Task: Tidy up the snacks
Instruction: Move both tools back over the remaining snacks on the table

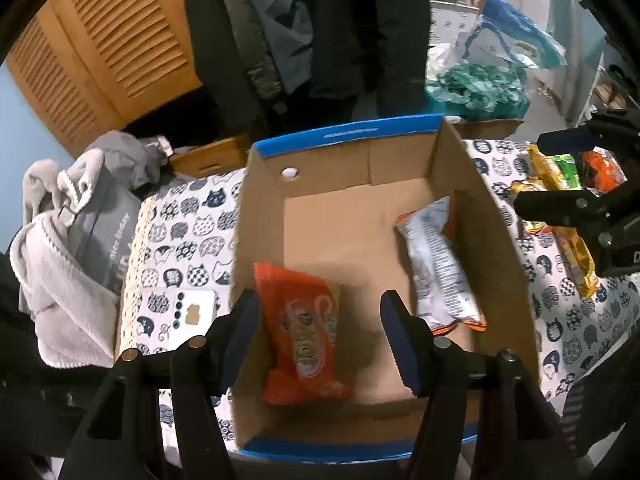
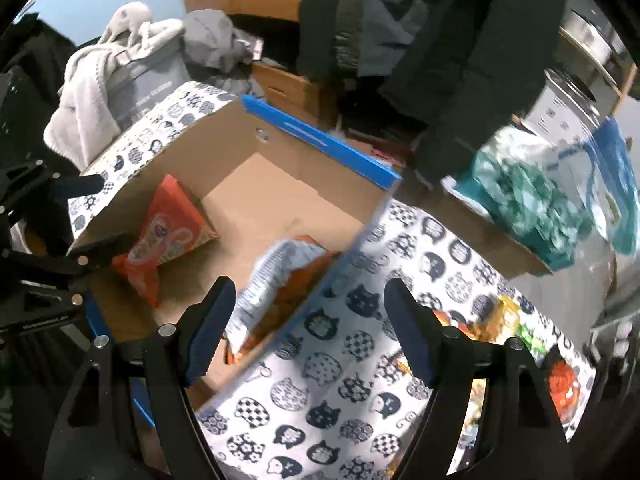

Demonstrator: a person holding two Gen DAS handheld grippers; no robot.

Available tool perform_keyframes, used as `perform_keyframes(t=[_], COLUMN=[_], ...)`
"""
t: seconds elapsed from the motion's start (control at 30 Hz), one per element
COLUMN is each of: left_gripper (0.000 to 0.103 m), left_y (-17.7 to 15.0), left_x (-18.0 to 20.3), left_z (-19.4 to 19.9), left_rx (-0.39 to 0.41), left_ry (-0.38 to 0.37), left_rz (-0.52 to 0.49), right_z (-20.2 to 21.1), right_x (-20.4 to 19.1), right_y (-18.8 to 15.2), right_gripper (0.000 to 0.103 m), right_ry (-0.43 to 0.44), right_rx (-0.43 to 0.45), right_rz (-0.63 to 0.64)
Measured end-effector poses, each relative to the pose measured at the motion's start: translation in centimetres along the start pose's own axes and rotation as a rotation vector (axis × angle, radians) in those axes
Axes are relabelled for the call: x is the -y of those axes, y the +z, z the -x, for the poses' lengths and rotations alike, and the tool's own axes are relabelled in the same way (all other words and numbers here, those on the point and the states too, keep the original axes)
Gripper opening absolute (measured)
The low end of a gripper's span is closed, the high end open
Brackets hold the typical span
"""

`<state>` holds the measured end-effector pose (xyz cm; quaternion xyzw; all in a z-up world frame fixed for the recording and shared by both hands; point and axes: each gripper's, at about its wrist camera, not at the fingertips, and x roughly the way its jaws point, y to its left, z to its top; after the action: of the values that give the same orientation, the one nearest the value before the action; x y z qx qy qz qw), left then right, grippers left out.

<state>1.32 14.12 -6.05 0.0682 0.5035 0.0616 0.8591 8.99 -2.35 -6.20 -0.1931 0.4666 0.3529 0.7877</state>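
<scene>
An open cardboard box (image 1: 264, 216) with blue rims stands on a cat-print tablecloth (image 1: 188, 232). An orange snack bag (image 1: 304, 328) lies in it at the near left, and a white and orange bag (image 1: 436, 264) lies along its right wall. My left gripper (image 1: 320, 336) is open over the box, its fingers either side of the orange bag, not touching it. My right gripper (image 2: 308, 328) is open and empty above the box's right wall (image 2: 344, 264). It also shows at the right of the left wrist view (image 1: 560, 172). Several yellow, green and orange snack packs (image 1: 560, 176) lie on the cloth right of the box.
A white phone (image 1: 192, 316) lies on the cloth left of the box. A grey bag with towels (image 1: 80, 240) sits further left. Dark coats (image 1: 320, 28) hang behind. A green and blue plastic bag (image 2: 532, 196) sits on a cardboard box at the back right.
</scene>
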Motion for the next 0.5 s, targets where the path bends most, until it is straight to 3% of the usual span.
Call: perform_keyframes(t=[0.5], left_gripper=[0.068], left_y=[2.7], left_x=[5.2], left_z=[1.2], left_rx=[0.026], left_ry=[-0.099], left_rz=[-0.03], right_z=[2.4], right_x=[9.2], right_y=[-6.2], right_gripper=[0.077], right_ry=[-0.084], right_rx=[-0.028], right_rz=[-0.233])
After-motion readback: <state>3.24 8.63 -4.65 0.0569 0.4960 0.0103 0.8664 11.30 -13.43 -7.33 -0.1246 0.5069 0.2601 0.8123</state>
